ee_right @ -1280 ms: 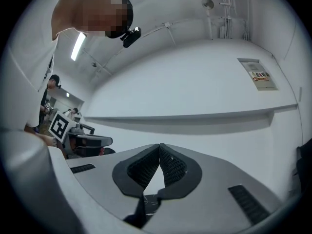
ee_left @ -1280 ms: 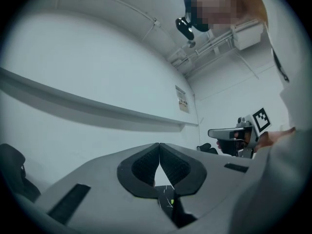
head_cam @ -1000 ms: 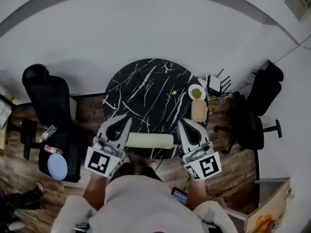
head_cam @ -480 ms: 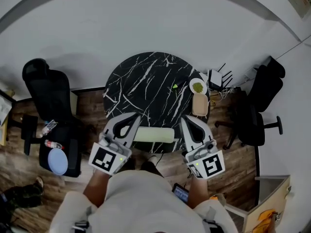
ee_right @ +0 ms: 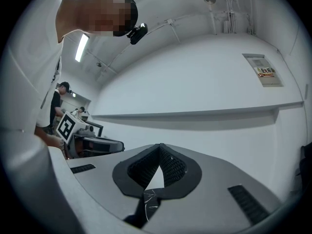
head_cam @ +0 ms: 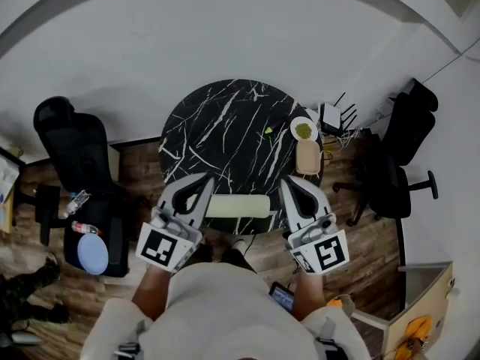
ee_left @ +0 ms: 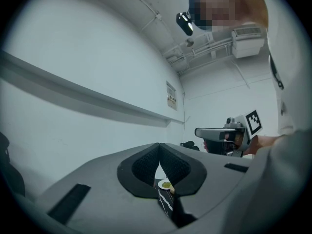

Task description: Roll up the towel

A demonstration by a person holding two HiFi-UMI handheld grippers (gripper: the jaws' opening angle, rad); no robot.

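Dark wood floor (head_cam: 135,175) and a white wall surround one round black marble counter (head_cam: 225,133) in the head view. One pale green towel (head_cam: 238,205) lies rolled up at the counter's near edge, between the left gripper (head_cam: 205,183) and the right gripper (head_cam: 288,187). Whether either touches it cannot be told. At the counter's right edge stand one small bowl (head_cam: 303,130) of something green and one tan container (head_cam: 307,157) just beside it. Two black chairs (head_cam: 71,152) flank the counter, one on each side.

From the left gripper view, both fingers (ee_left: 145,167) are pressed together with nothing between them. Below the tips, a sliver of the counter and the bowl show.

From the right gripper view, its two fingers (ee_right: 171,167) likewise meet, empty, with a strip of veined counter beneath.
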